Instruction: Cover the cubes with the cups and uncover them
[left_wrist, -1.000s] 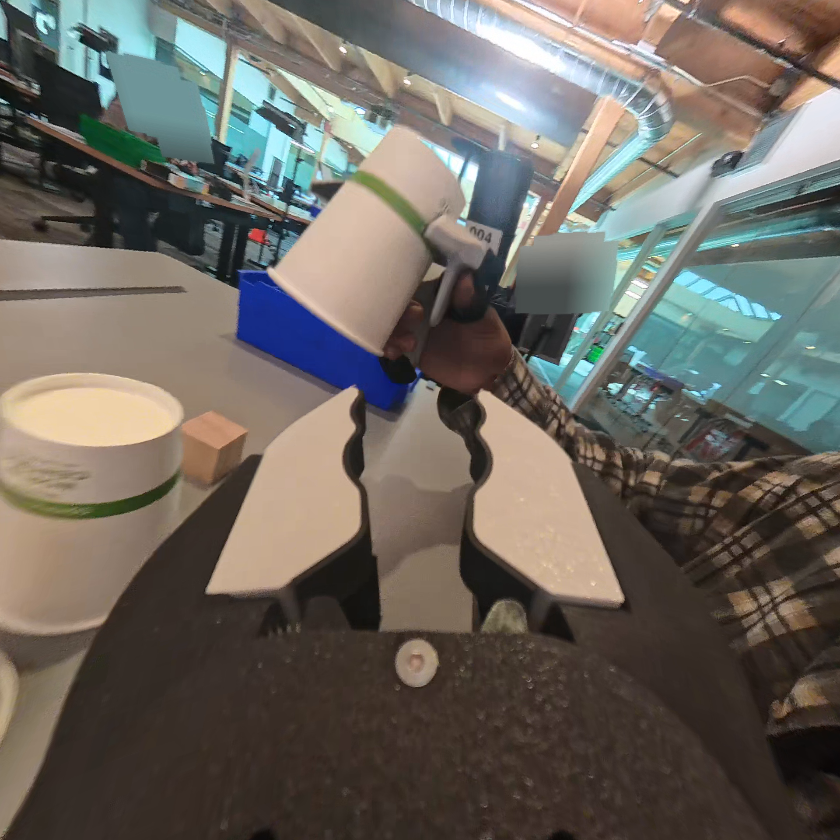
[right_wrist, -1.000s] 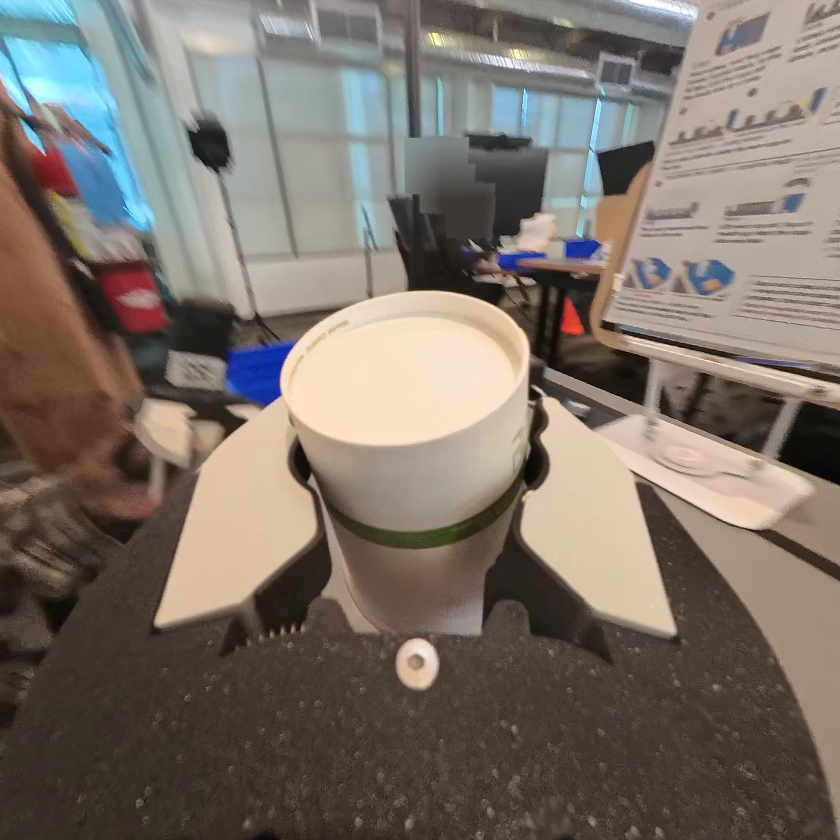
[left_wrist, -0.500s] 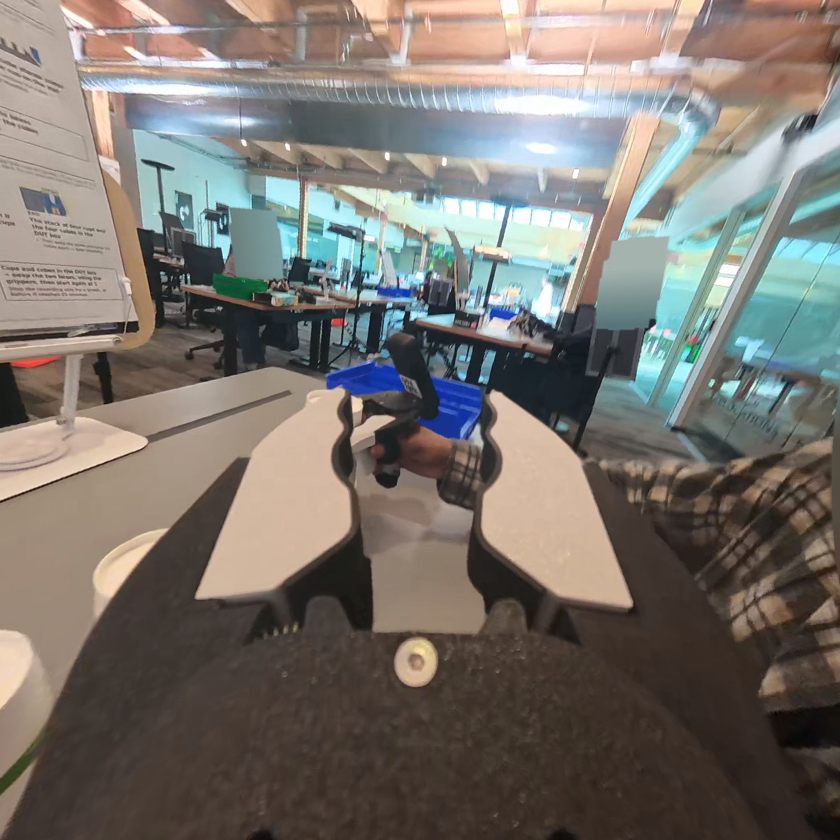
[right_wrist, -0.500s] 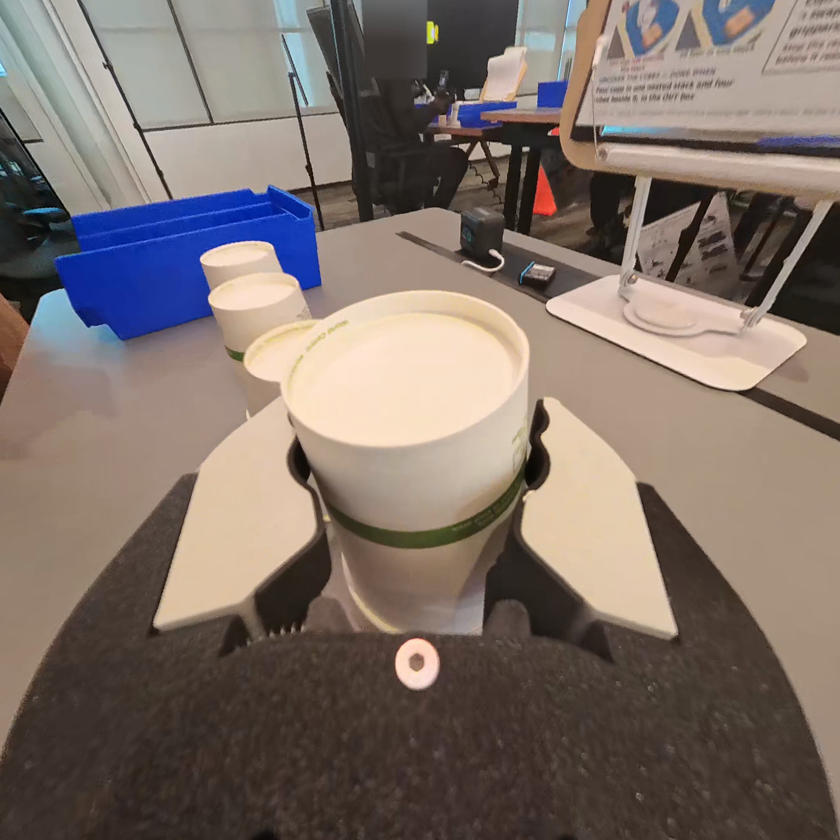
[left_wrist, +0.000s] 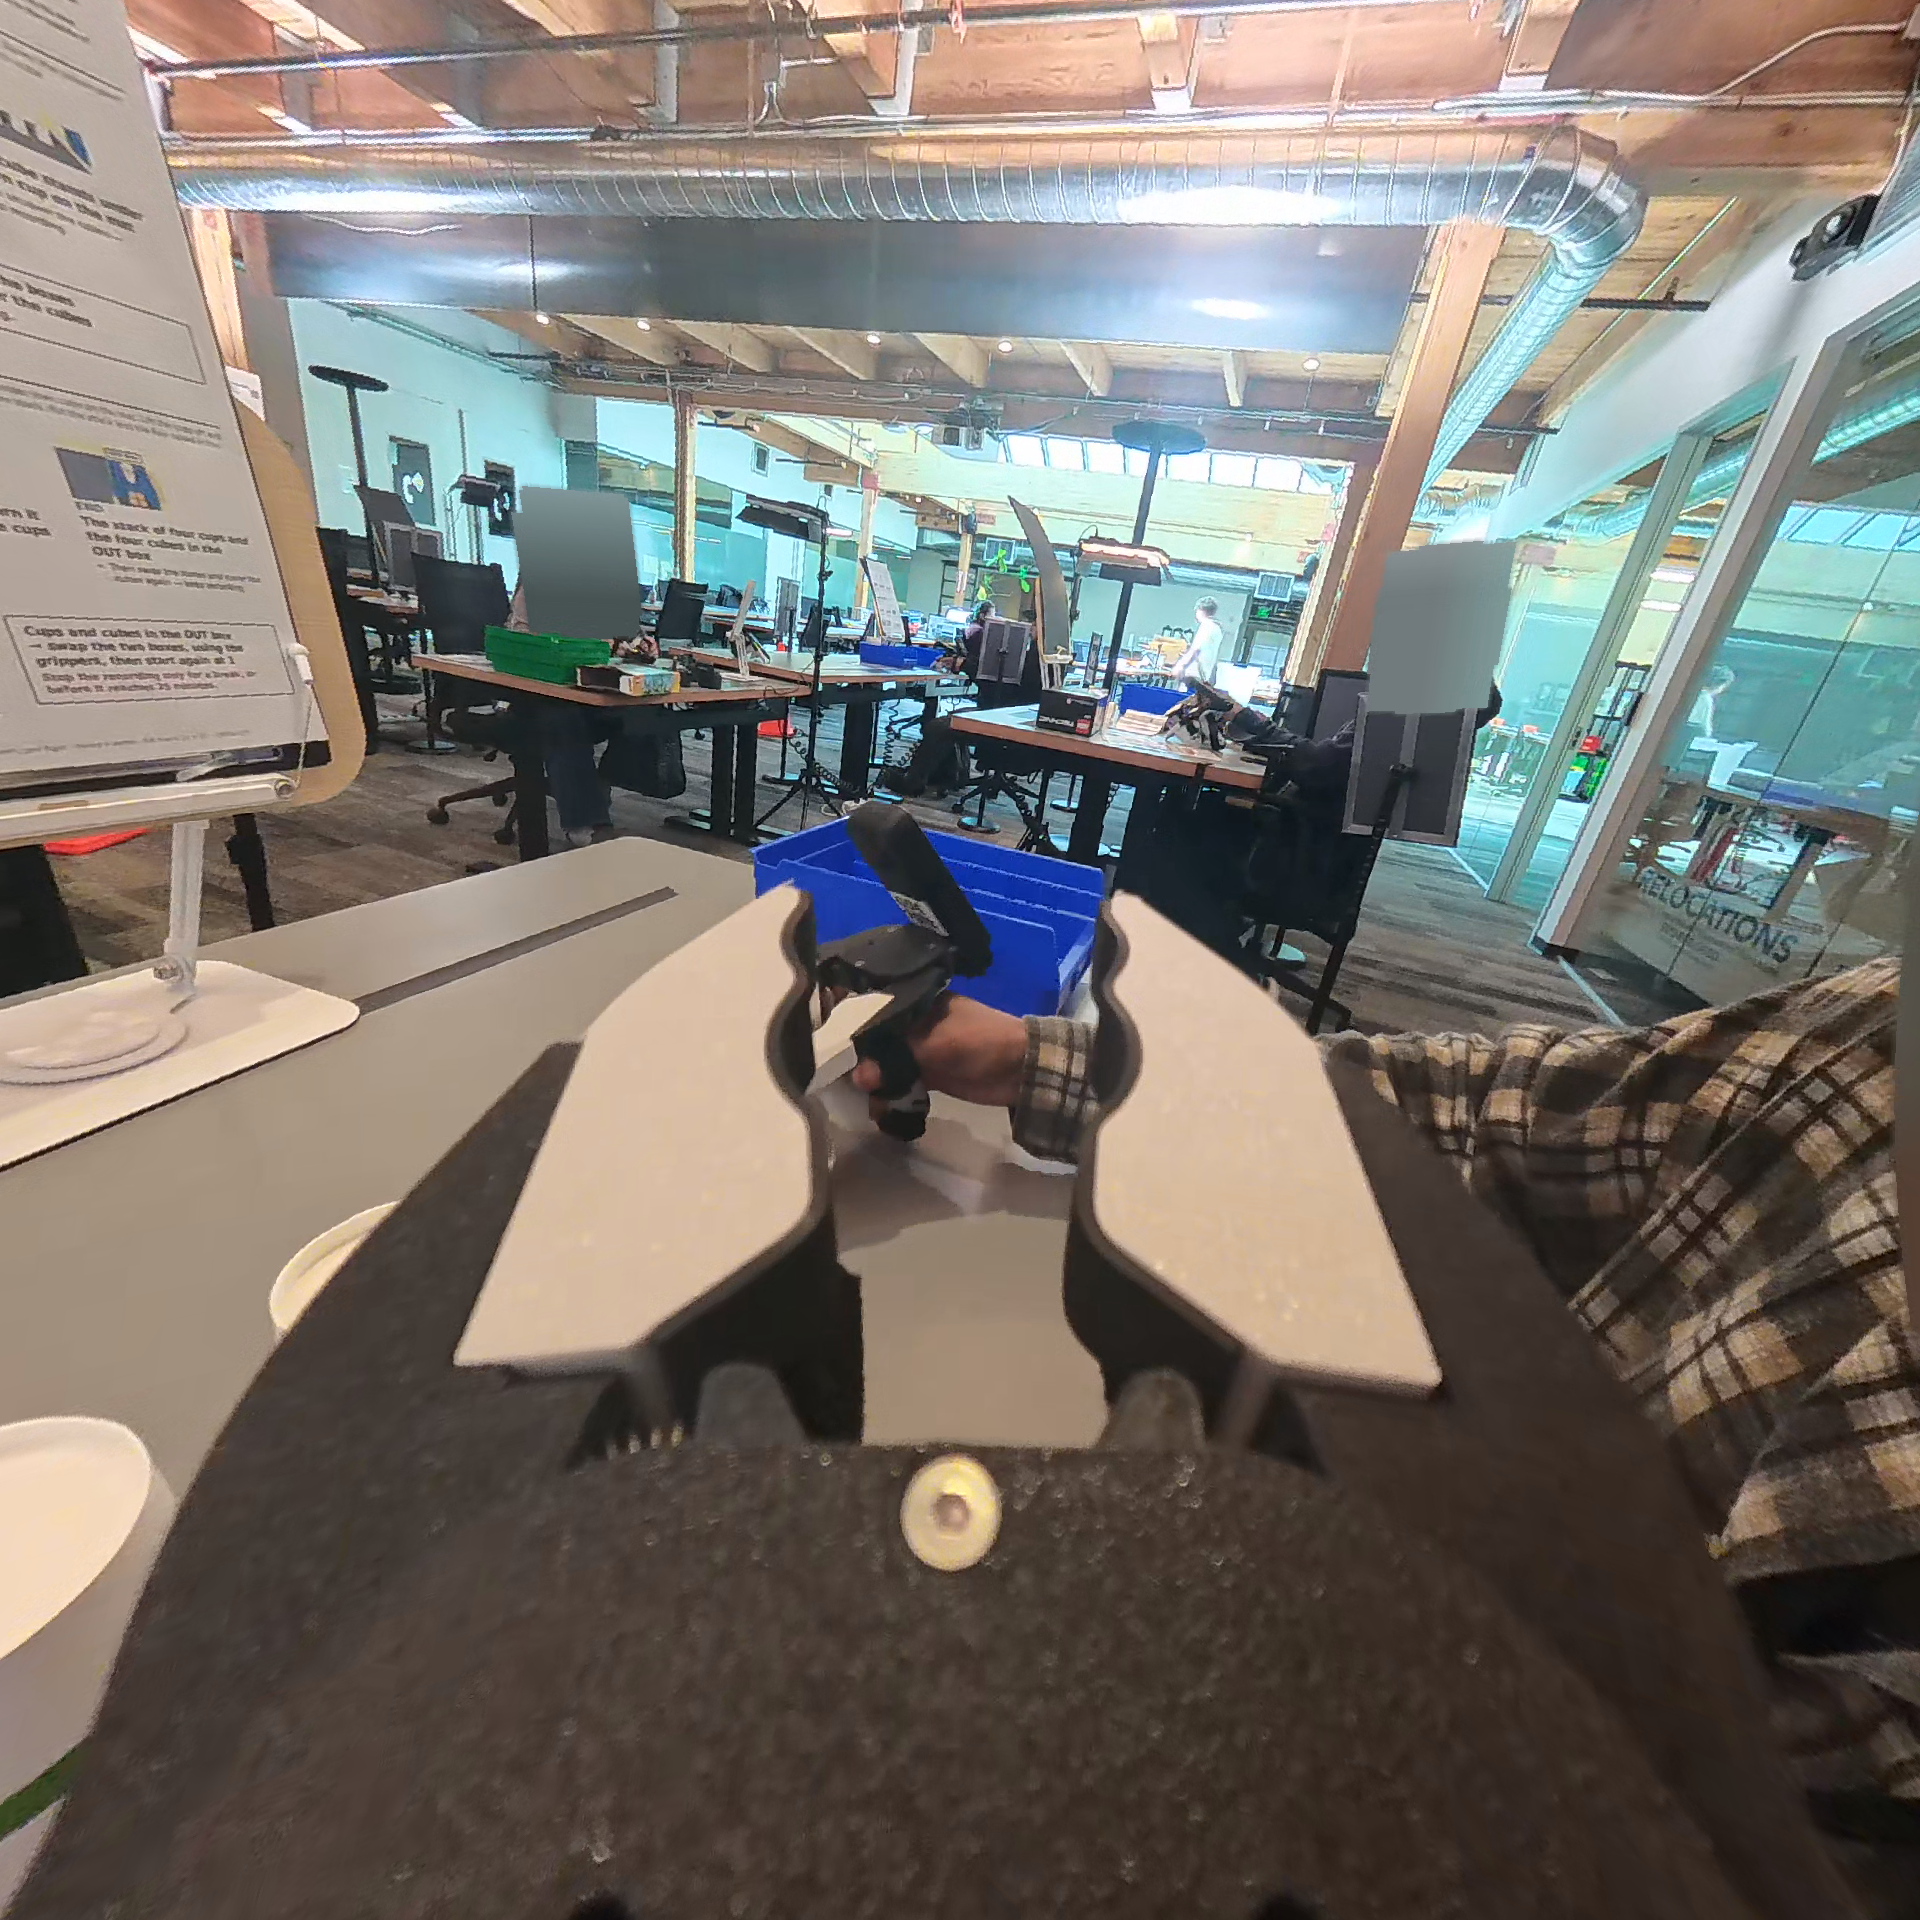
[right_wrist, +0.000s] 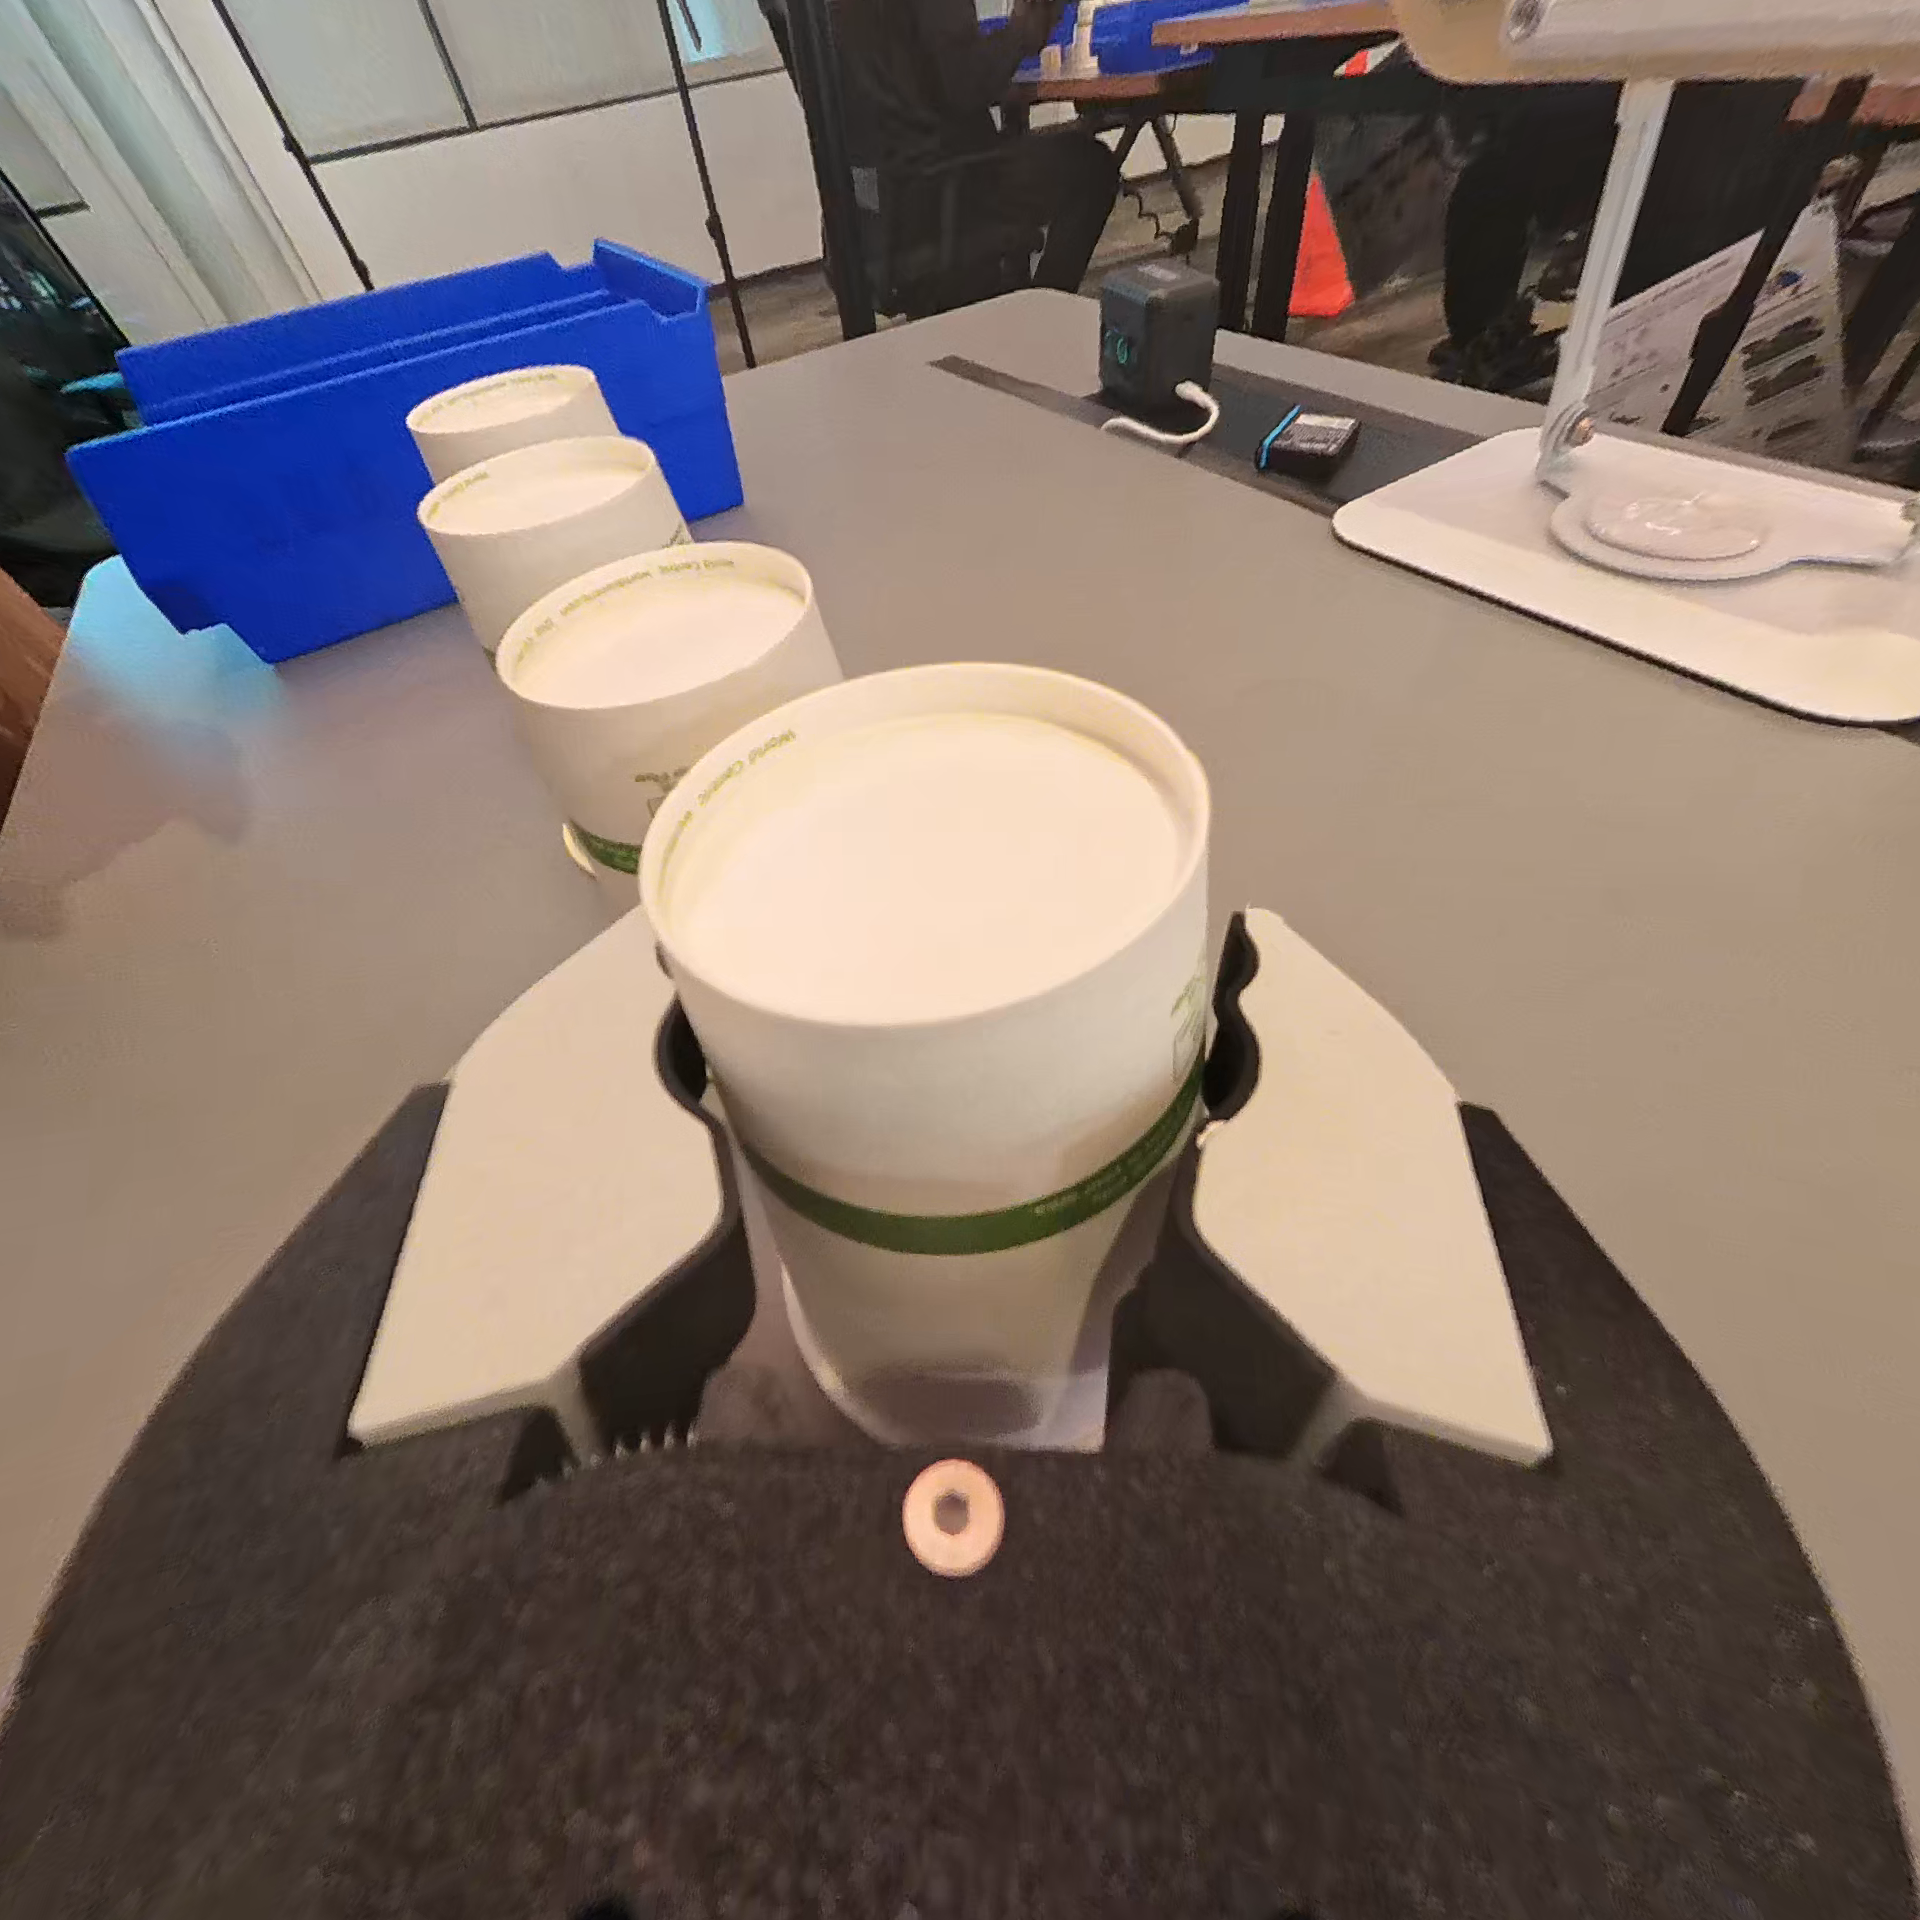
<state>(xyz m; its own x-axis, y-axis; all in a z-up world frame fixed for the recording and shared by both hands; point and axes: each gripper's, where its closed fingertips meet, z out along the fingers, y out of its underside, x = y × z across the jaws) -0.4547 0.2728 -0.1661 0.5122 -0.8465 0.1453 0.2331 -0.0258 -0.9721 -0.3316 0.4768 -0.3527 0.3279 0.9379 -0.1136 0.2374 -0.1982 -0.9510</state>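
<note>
lower centre of the right wrist frame: right gripper (right_wrist: 940, 1049) closed around an inverted white paper cup (right_wrist: 935, 997), fingers (right_wrist: 561, 1195) pressing its wall at the green band. cup base faces up, mouth down, long axis close to vertical. its rim is hidden behind the foam, so cannot tell whether it rests on the grey table (right_wrist: 1351, 883). judgement: gripped at mid-height so the open mouth can drop straight over a cube.

running toward the upper left, three more inverted cups (right_wrist: 665, 686) stand in a row, near each other, ending just in front of the blue bin (right_wrist: 312, 468). no cubes visible; presumably under the cups, which would put the covering phase near its end.

centre of the left wrist frame: left gripper (left_wrist: 951, 966) holds nothing, jaws moderately apart, with table showing between them. through the gap, the hand (left_wrist: 971, 1055) on the other tool. two cup bases (left_wrist: 322, 1278) at the lower left edge. a document stand (left_wrist: 177, 997) at left.
</note>
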